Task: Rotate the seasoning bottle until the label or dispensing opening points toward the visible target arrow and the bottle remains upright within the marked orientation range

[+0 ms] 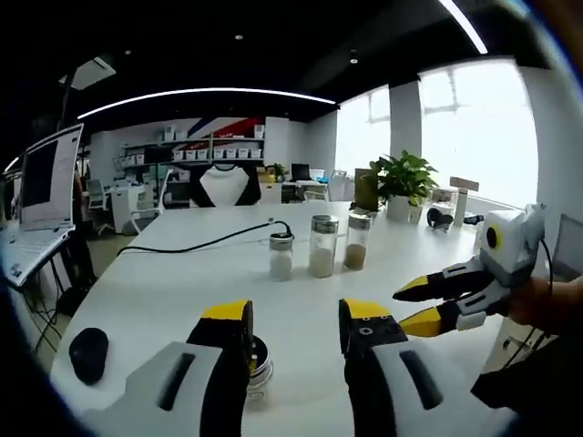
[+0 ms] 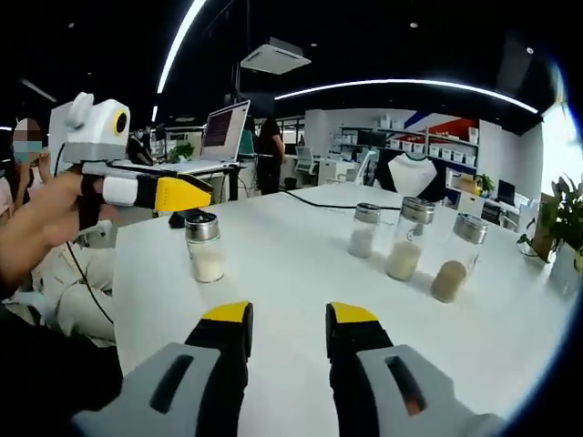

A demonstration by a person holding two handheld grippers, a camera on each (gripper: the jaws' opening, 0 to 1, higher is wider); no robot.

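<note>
1. Left gripper (image 1: 296, 319): jaws spread, holding nothing, poised above the near edge of the white tabletop (image 1: 164, 291); seen from the side in the right gripper view (image 2: 196, 194), yellow tips hovering just above the lone bottle.
2. Right gripper (image 2: 289, 320): jaws spread, empty, aimed across the tabletop (image 2: 301, 264); seen in the left gripper view (image 1: 421, 305) entering from the right, tips apart.
3. Seasoning bottle (image 2: 204, 247): upright, alone toward the near left part of the tabletop, well apart from the other three; pale powder filling roughly the lower half. In the left gripper view (image 1: 259, 369) mostly hidden behind the left jaw, only the metal cap and some glass showing.
4. Row of three bottles (image 2: 404, 238): upright near the middle of the tabletop, two with pale contents, one with brown.
5. Black cable (image 1: 196, 244): trailing across the far part of the tabletop toward the row.
6. Target arrow: none discernible.
7. Handling, judged: clear body probably glass, hence rigid, smooth, slippery and breakable; light, part-filled, narrow-based, easily tipped. Best hold: across the straight body just below the cap, squeezed moderately, turned about its upright axis.
</note>
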